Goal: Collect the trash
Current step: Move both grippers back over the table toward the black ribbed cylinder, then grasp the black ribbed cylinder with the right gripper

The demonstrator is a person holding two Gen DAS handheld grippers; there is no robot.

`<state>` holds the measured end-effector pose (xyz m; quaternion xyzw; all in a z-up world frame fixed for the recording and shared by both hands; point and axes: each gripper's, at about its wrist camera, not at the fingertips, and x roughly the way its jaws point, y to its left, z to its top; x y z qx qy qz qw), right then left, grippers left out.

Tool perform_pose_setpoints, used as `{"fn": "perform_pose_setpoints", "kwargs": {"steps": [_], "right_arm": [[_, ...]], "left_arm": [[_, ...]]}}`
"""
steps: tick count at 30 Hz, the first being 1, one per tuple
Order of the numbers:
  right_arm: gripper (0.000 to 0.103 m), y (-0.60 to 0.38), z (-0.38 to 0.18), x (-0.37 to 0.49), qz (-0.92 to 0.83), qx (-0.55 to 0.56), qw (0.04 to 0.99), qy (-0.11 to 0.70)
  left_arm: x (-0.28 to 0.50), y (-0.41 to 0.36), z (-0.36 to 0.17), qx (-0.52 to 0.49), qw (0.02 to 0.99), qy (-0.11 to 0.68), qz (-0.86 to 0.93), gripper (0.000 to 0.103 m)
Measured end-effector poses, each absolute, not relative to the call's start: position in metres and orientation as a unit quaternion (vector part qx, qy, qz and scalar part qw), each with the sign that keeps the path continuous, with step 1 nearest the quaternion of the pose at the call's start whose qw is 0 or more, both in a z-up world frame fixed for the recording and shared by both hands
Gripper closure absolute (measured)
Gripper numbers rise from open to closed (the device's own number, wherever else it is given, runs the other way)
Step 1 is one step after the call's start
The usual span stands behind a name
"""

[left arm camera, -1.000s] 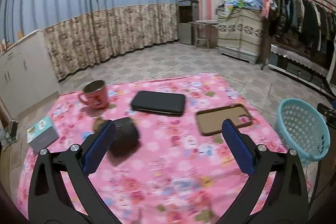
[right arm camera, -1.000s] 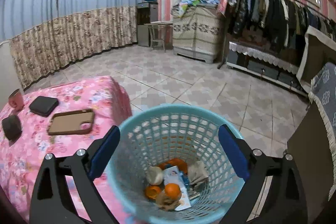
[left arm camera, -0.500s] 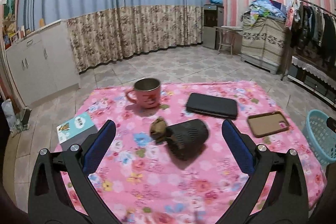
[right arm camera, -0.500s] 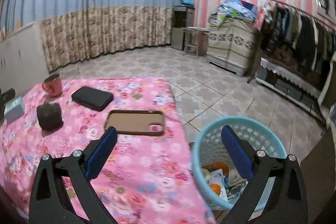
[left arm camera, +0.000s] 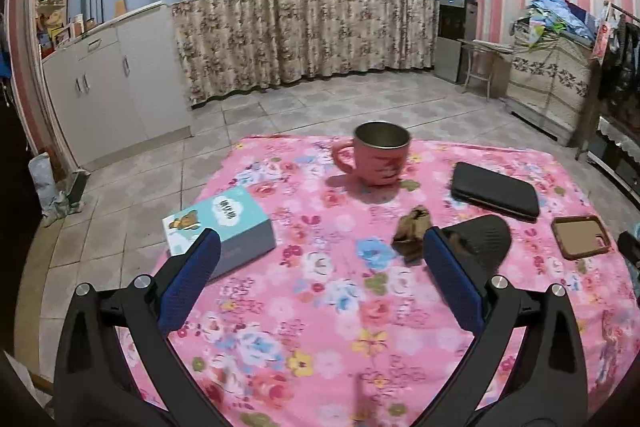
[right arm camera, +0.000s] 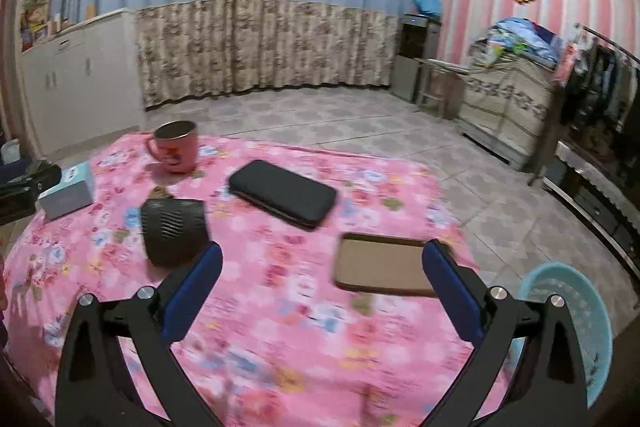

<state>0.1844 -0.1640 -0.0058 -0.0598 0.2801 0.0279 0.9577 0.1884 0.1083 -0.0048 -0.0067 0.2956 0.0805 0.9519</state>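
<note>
A crumpled brown scrap of trash (left arm camera: 412,233) lies on the pink flowered cloth (left arm camera: 320,307), just left of a black ribbed speaker (left arm camera: 480,239); in the right wrist view the brown scrap (right arm camera: 160,193) peeks out behind the speaker (right arm camera: 174,229). My left gripper (left arm camera: 320,267) hovers open over the cloth, the scrap close inside its right finger. My right gripper (right arm camera: 318,275) is open too, with nothing between its fingers, above the cloth (right arm camera: 280,327) near a brown phone case (right arm camera: 382,269). The light blue mesh basket (right arm camera: 568,319) stands off the table's right edge.
A pink mug (left arm camera: 378,157), a black case (left arm camera: 494,195), a brown phone case (left arm camera: 580,237) and a teal box (left arm camera: 220,223) lie on the cloth. White cabinets (left arm camera: 108,91) line the left wall; a clothes rack (right arm camera: 600,87) stands right.
Both grippers have swung left. The right one left the basket's mouth and now hangs over the table. The left one's view shifted from phone case and basket toward the mug and teal box.
</note>
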Motion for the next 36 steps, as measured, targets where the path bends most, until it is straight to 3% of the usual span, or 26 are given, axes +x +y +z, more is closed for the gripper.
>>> {"fn": "perform_pose_setpoints", "kwargs": {"steps": [10, 28, 36], "right_arm": [[0.005, -0.116, -0.031, 0.209, 0.063, -0.090, 0.947, 0.302], [0.005, -0.062, -0.055, 0.225, 0.122, -0.126, 0.930, 0.322], [0.005, -0.057, -0.072, 0.263, 0.152, -0.091, 0.913, 0.367]], "left_arm": [[0.198, 0.123, -0.013, 0.006, 0.948, 0.304, 0.094, 0.005], [0.208, 0.156, -0.030, -0.058, 0.936, 0.335, 0.094, 0.005], [0.209, 0.168, -0.031, -0.062, 0.932, 0.340, 0.106, 0.005]]}}
